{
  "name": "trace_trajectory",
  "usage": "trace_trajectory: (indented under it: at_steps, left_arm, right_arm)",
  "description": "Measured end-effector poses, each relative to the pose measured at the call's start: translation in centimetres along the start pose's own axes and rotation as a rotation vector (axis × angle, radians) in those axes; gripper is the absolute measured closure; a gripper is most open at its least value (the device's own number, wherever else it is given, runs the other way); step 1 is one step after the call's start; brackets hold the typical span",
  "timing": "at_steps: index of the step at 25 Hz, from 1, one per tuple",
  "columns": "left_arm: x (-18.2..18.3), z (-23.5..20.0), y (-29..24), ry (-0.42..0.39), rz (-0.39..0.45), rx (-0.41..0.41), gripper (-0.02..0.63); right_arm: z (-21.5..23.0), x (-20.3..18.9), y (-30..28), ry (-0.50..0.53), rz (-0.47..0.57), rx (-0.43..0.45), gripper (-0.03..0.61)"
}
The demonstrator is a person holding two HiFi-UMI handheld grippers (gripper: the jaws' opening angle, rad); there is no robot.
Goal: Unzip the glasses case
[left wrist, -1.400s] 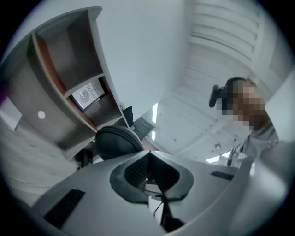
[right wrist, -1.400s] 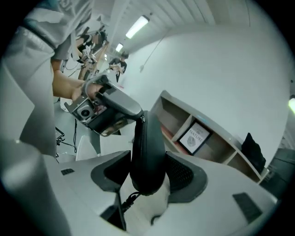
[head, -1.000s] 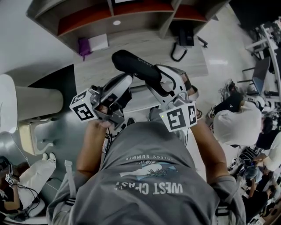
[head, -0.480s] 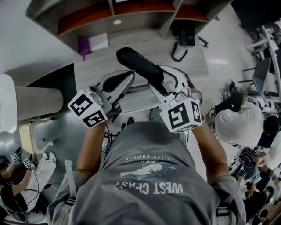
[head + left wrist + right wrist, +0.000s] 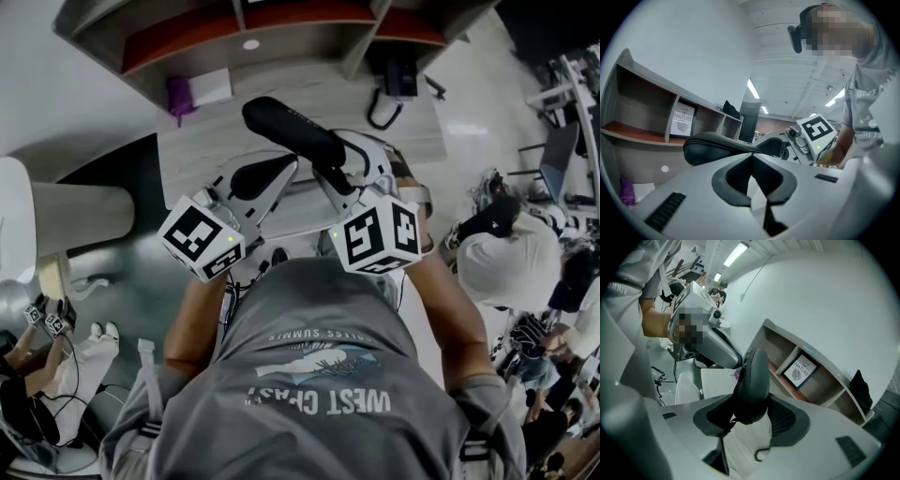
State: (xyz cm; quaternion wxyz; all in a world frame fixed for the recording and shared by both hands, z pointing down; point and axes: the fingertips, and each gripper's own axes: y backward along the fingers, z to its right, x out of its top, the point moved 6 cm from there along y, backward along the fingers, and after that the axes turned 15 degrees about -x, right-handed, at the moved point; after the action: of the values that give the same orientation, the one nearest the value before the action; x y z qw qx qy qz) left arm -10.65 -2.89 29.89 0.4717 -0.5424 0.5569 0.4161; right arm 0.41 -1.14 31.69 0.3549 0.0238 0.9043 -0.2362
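Observation:
The black glasses case [image 5: 292,131] hangs in the air above the desk, its zip seam [image 5: 742,380] facing the left gripper. My right gripper [image 5: 330,161] is shut on the case's near end, and the case [image 5: 752,385] stands between its dark pads [image 5: 787,418]. A thin zip pull [image 5: 725,425] dangles by the left pad. My left gripper [image 5: 287,165] is shut, and I see nothing between its jaws. Its tip [image 5: 751,157] sits right at the side of the case [image 5: 717,147]. In the right gripper view the left gripper [image 5: 708,341] reaches the case's far end.
Below lies a wooden desk [image 5: 309,103] with a black cable [image 5: 380,117], a white box [image 5: 211,89] and a purple thing [image 5: 178,98]. A shelf unit [image 5: 187,37] holds a framed sign [image 5: 801,371]. People stand at the right [image 5: 506,262] and sit at the lower left [image 5: 56,366].
The left gripper has rolled, so its marker cube shows another face, and its tip has closed in on the case. The right gripper has tilted slightly with the case still held.

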Motion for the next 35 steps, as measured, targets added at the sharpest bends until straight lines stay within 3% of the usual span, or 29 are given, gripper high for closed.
trace_trajectory:
  at_steps: [8,16,27,35]
  left_arm:
    - [0.0,1.3,-1.7,-0.083,-0.127,-0.024,0.614]
    - [-1.7,0.6,-2.6,-0.094,-0.211,-0.079,0.607]
    - [-3.4,-0.9,-2.8,-0.025,-0.246,-0.069,0.601]
    - [-4.4,-3.9,-0.8,0.073,-0.225,0.021,0.601]
  right_arm:
    - [0.2,1.0,-0.5,0.067,0.001,0.011,0.342]
    - [-0.9,0.4,-2.1,0.209,-0.005,0.029,0.347]
    - [-1.7,-2.0,-3.3,0.117,-0.033,0.099,0.347]
    - [-2.2,-7.5,-5.9,0.108,-0.104,0.139,0.347]
